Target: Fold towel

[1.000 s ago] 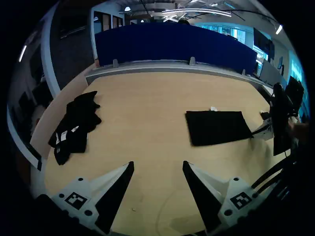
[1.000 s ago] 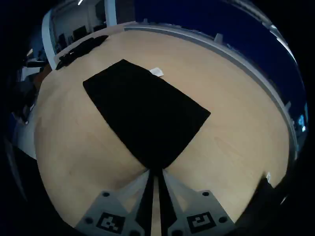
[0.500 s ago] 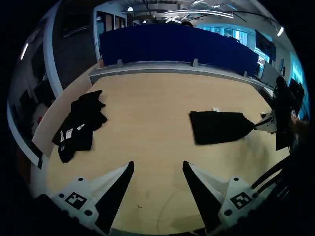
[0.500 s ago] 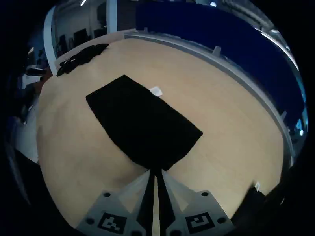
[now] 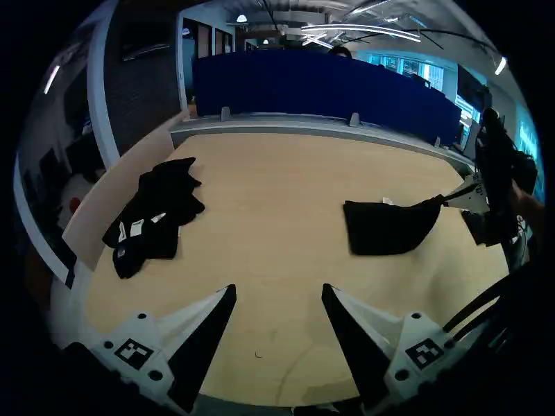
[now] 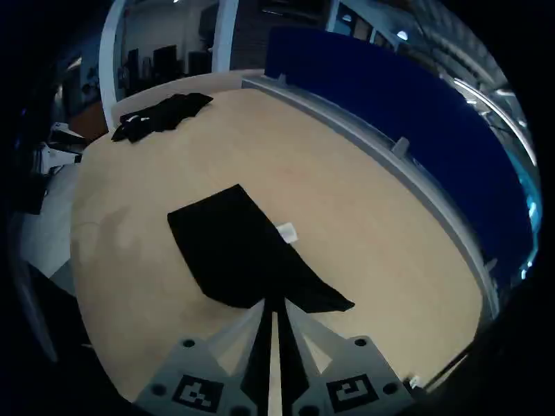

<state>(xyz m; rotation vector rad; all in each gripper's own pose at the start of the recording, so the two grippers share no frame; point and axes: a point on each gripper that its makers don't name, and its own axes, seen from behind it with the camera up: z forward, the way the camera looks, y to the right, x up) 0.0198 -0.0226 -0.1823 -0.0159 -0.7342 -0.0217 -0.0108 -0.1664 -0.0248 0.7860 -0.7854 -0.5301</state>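
A black towel (image 5: 385, 226) lies on the wooden table (image 5: 277, 201), right of centre in the left gripper view. My right gripper (image 6: 276, 308) is shut on the towel's (image 6: 236, 253) near edge and holds that edge raised off the table. In the left gripper view that gripper (image 5: 444, 199) shows at the far right, held by a person's hand, pinching the lifted corner. My left gripper (image 5: 277, 295) stands open low over the table's near side, with nothing between its fingers.
A heap of black cloths (image 5: 152, 215) with white tags lies at the table's left side, also seen far off as a dark heap (image 6: 163, 114). A blue partition (image 5: 319, 87) runs along the table's far edge. A small white tag (image 6: 286, 232) pokes from the towel.
My right gripper has lifted the towel's edge up and away from the table; the towel looks smaller and partly hanging. The left gripper has drifted slightly and stays open.
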